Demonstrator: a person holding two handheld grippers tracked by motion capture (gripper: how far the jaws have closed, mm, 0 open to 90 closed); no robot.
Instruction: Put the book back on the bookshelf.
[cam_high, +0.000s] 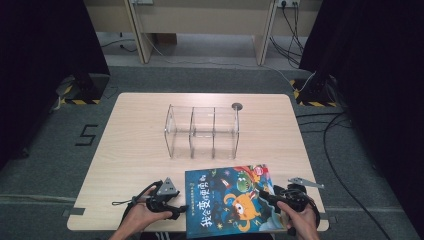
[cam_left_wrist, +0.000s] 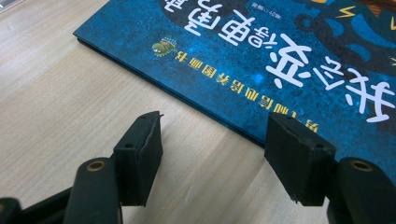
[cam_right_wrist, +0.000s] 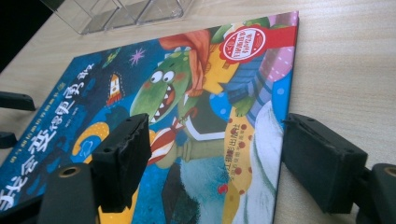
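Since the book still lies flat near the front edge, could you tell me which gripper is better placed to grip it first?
Probably the right gripper: its open jaws already straddle the picture book's right edge. The left gripper is open too, but only one jaw reaches the book's left edge; the other is over bare table.

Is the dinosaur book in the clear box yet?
Not yet. The book lies flat at the table's near edge, and the clear rack holds nothing. The left tool and right tool sit open at its two side edges. Gripping, lifting and slotting it in are probably left.
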